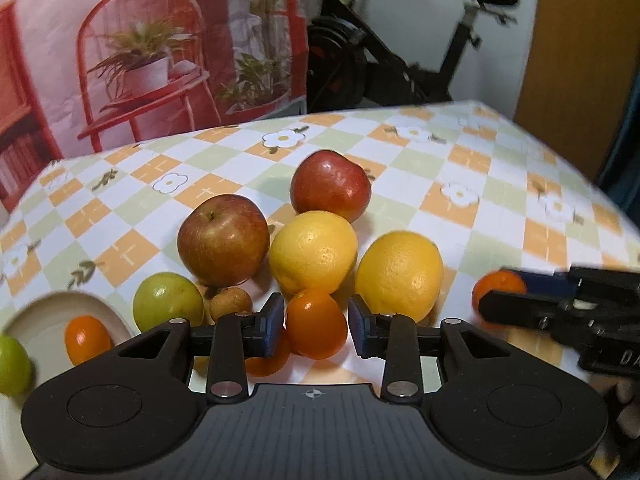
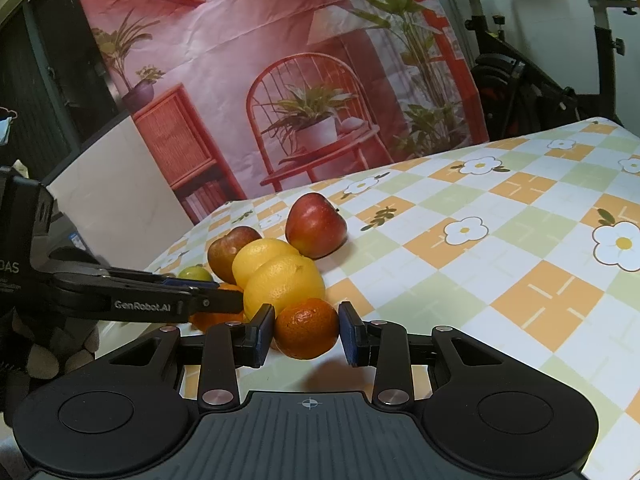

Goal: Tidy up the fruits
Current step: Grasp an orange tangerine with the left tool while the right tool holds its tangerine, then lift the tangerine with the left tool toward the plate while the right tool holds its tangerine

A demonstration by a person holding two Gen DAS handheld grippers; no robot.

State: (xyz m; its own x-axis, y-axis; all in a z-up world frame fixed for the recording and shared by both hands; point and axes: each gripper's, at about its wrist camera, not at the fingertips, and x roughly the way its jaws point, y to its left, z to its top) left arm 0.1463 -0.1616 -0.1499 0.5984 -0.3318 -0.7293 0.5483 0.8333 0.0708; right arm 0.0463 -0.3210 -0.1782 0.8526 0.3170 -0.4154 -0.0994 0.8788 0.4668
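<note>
Between the fingers of the left gripper (image 1: 316, 325) a small orange fruit (image 1: 316, 326) is framed, the jaws a little wider than it and apparently not yet touching. The right gripper (image 2: 307, 329) is set likewise around a mandarin (image 2: 307, 329); contact cannot be judged. Neither fruit shows a long axis. Just beyond, two lemons (image 1: 314, 252) and two apples (image 1: 223, 240) are clustered. A plate (image 1: 48, 320) lies well left, nearer the left gripper. A checked tablecloth (image 2: 520, 264) covers the table; an exercise bike (image 1: 400, 60) stands behind.
</note>
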